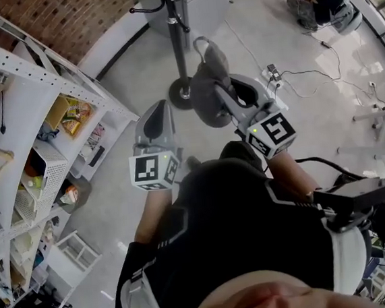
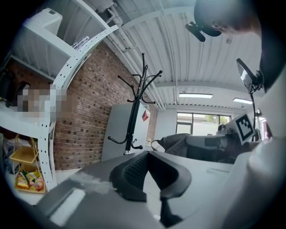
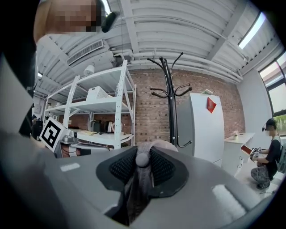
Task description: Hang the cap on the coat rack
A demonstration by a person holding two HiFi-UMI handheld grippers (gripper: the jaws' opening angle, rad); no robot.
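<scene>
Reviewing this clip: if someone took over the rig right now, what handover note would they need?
Right gripper: shut on the grey cap, held out in front of the person.
Left gripper: open, nothing between its jaws.
Coat rack: stands on the floor ahead, apart from the cap. The hooks that show are bare.
Done: the cap is in hand.
Left: carry the cap to the rack, set it over a hook, release.
</scene>
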